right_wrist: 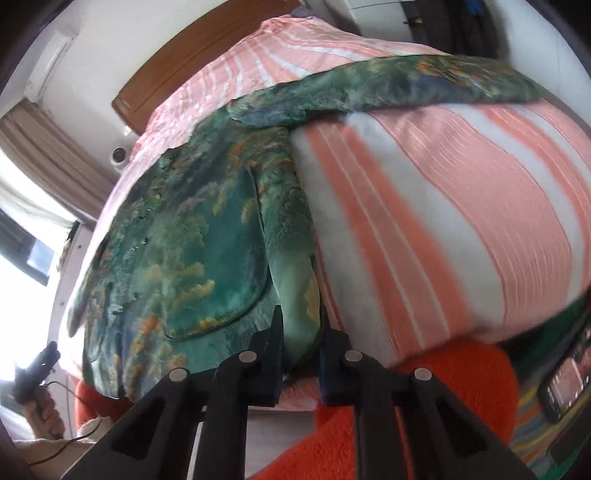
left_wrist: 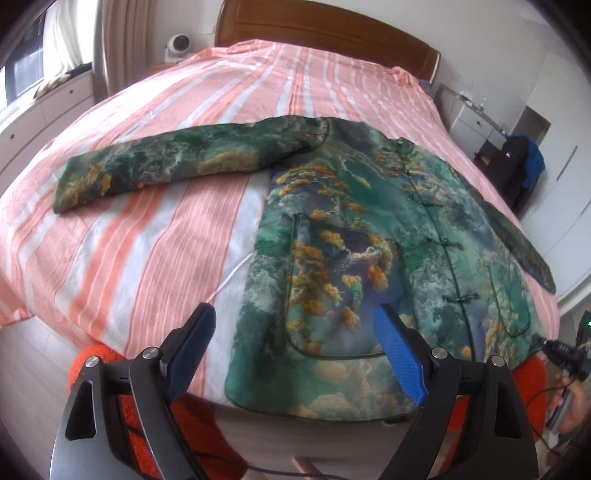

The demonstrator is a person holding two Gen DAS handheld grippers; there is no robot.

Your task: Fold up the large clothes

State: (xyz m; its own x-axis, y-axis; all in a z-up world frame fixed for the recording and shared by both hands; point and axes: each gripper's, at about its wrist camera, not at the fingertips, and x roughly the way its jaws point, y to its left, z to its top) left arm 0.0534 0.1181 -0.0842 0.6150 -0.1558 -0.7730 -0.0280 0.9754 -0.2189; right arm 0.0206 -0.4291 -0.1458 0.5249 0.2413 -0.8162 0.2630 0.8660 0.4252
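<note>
A green padded jacket (left_wrist: 369, 229) printed with orange trees lies front up and buttoned on the striped bed (left_wrist: 147, 240). One sleeve (left_wrist: 166, 162) stretches out to the left, and the other sleeve (left_wrist: 517, 240) runs down the right side. My left gripper (left_wrist: 293, 310) hovers open over the hem's left corner, with nothing between its blue pads (left_wrist: 402, 358). In the right wrist view my right gripper (right_wrist: 301, 317) is shut on a raised fold of the jacket's (right_wrist: 184, 229) side edge near the hem. A sleeve (right_wrist: 424, 81) lies spread across the bed (right_wrist: 461, 203) behind it.
A wooden headboard (left_wrist: 332, 26) stands at the far end. A white nightstand (left_wrist: 476, 122) and a dark bag are at the right. Orange fuzzy fabric (right_wrist: 461, 387) sits below the bed's near edge. A phone (right_wrist: 565, 380) lies at the lower right.
</note>
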